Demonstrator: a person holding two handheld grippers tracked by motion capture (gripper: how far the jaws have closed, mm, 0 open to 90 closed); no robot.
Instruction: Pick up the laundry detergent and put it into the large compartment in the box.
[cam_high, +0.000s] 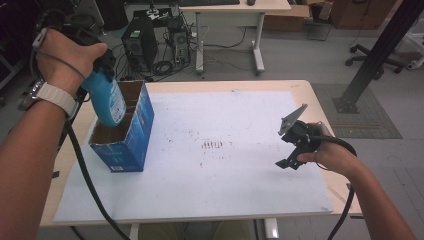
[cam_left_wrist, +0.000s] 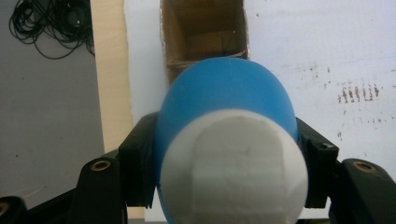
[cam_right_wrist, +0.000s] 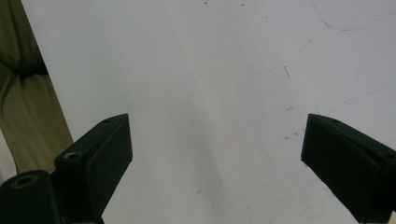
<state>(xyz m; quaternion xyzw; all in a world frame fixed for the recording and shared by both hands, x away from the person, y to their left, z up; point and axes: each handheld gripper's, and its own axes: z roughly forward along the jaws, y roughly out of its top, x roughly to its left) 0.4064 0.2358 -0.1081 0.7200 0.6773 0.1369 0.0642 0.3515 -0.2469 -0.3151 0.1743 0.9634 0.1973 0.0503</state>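
Your left gripper is clamped on a blue bottle with a white cap, jaws pressed against both sides of its body in the left gripper view. You're holding it up off the table, tilted, bottom end hanging right over the open top of the blue cardboard box. That box sits at the left edge of the white sheet, and its brown inside is split by a cardboard divider, so the openings are narrow next to the bottle.

Your right gripper is well apart from all that, near the sheet's right edge, jaws spread wide with nothing between them. In the right gripper view it's looking down at bare white sheet, with the sheet's edge off to the left.

Loads of open room in the middle: just some reddish-brown marks on the sheet. Wooden table edge shows past the sheet on the right and far side.
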